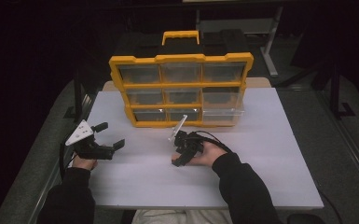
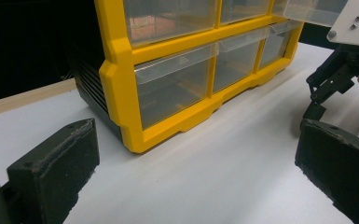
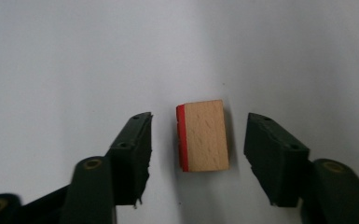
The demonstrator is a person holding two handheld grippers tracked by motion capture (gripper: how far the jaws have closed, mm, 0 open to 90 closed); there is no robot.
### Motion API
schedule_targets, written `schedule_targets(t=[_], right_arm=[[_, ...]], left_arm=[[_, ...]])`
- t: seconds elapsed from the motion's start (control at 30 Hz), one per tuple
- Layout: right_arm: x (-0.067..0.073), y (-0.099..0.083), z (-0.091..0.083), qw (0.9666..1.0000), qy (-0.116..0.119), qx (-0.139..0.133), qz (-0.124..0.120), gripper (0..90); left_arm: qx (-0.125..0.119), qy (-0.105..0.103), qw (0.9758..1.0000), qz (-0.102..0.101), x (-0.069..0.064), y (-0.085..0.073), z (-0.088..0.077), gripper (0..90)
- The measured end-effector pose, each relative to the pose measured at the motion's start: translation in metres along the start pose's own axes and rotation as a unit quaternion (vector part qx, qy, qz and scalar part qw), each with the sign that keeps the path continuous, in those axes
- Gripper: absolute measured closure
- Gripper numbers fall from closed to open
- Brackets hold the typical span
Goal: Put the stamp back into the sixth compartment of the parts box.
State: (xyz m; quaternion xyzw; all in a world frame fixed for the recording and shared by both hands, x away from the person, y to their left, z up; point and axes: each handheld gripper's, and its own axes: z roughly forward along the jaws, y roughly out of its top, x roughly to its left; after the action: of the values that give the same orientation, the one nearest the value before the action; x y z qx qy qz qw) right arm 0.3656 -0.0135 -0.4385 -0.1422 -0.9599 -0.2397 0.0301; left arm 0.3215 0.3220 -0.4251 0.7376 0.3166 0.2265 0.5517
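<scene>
A small wooden block [image 3: 205, 135] with a red layer on one side lies flat on the white table. My right gripper [image 3: 198, 149] points down at it, open, with a jaw on each side and neither touching. In the high view that right gripper [image 1: 179, 156] hovers low at the table's middle, in front of the yellow drawer organizer [image 1: 182, 88]. My left gripper [image 1: 112, 135] is open near the table's left edge and holds nothing; its wide-apart jaws frame the organizer's lower corner [image 2: 135, 135].
The organizer stands upright at the back with clear plastic drawers; its bottom-right drawer [image 1: 221, 115] is pulled out a little. The white tabletop [image 1: 261, 154] extends to the right and front. Dark floor and stands surround the table.
</scene>
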Motion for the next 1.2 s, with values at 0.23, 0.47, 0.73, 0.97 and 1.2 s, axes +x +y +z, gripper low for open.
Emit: schedule_targets(t=[0.23, 0.47, 0.73, 0.97, 1.2], right_arm=[[0.003, 0.000, 0.004, 0.9997, -0.013, 0.007, -0.017, 58.4], [0.004, 0.001, 0.002, 0.9995, -0.019, 0.006, -0.024, 65.0], [0.007, 0.006, -0.007, 0.9997, -0.005, -0.005, -0.022, 65.2], [0.010, 0.011, -0.017, 0.9995, -0.006, -0.012, -0.027, 65.2], [0.014, 0.019, -0.031, 0.9994, -0.014, -0.020, -0.024, 65.1]], left_arm=[[0.000, -0.001, 1.0000, 0.001, 0.000, 0.000, 0.000, 0.0], [0.000, -0.002, 1.0000, 0.000, 0.000, 0.000, 0.000, 0.0], [0.001, -0.002, 1.0000, 0.000, -0.001, 0.000, 0.000, 0.0], [0.001, -0.002, 1.0000, -0.001, -0.001, 0.000, 0.000, 0.0], [0.005, -0.003, 1.0000, 0.002, -0.002, 0.000, 0.001, 0.0]])
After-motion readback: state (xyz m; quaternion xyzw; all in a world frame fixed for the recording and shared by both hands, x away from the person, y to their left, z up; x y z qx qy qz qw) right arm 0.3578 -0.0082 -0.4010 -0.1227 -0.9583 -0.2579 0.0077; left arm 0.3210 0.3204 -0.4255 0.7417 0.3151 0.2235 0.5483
